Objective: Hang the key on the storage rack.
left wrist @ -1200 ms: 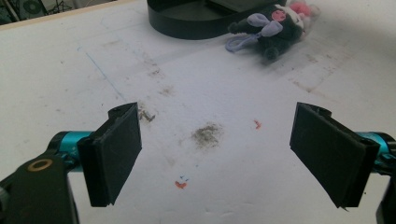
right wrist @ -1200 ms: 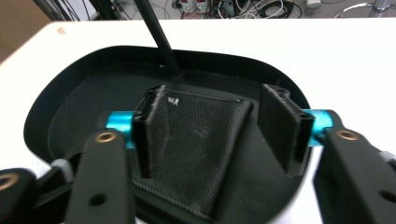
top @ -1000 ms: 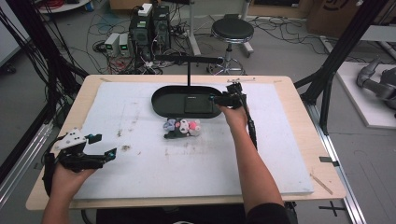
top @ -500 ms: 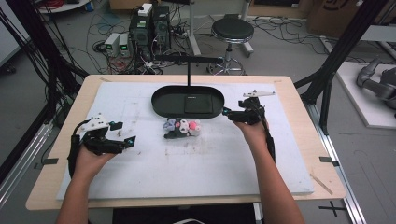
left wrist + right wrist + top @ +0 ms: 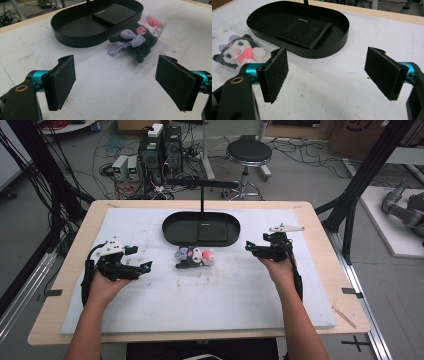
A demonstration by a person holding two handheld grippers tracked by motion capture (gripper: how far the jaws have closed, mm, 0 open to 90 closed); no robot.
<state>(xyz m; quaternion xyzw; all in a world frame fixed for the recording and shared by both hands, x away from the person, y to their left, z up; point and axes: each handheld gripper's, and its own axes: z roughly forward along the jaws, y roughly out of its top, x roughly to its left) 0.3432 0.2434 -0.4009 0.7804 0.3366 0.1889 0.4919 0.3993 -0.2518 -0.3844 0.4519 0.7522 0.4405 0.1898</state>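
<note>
High view: your left gripper (image 5: 142, 267) sits low on the white foam mat (image 5: 150, 305), jaws spread wide and holding nothing, nose aimed at the plush keychain (image 5: 195, 257). The toy lies ahead of it and well apart, just short of the black oval tray (image 5: 170, 227). Your right gripper (image 5: 251, 248) mirrors it from the other side, also spread and empty, pointing in at the tray's near corner.

Left gripper view: both pads (image 5: 61, 82) stand far apart with bare foam between them. The plush keychain (image 5: 140, 41) is straight ahead and a little toward the right-hand jaw, lying on its side, purple bow up, its lilac clip ring (image 5: 115, 49) trailing toward you. Beyond it, the tray (image 5: 75, 37) with a black wallet (image 5: 112, 13) lying flat inside.

Right gripper view: pads (image 5: 274, 75) wide apart, nothing gripped. The tray (image 5: 337, 40) and wallet (image 5: 304, 31) are ahead; the toy (image 5: 239, 53) lies off past the left-hand jaw, face toward you.

Judgement: the wallet looks stowed, the toy is likely next, and this reads as the approach. The left gripper is better lined up. Advance it until the pads straddle the soft body, not the ring, then close and lift over the tray's rim.
</note>
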